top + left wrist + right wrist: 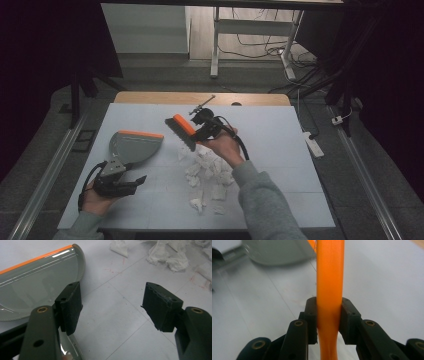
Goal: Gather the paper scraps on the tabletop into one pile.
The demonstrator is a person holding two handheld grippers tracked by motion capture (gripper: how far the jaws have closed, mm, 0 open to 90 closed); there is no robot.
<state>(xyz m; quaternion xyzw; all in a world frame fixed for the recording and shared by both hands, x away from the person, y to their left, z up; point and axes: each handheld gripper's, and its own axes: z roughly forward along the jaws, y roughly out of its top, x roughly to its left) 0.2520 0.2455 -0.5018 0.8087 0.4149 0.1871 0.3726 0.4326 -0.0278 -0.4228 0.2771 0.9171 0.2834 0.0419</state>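
Note:
A grey dustpan (134,146) with an orange lip lies on the white mat (280,150) at the left. My left gripper (136,181) rests just in front of it, open with nothing between its pads. In the left gripper view (112,306) the dustpan (37,282) lies beside the left jaw. My right gripper (202,132) holds an orange brush (181,131) with dark bristles, raised above the mat behind a heap of white paper scraps (207,170). In the right gripper view (329,320) the pads clamp the orange brush handle (329,277).
Paper scraps (175,257) lie spread from the mat's middle towards its front edge. A metal clamp (202,105) sits at the table's far wooden edge. A power strip (313,145) lies on the floor to the right. Desk legs and cables stand behind the table.

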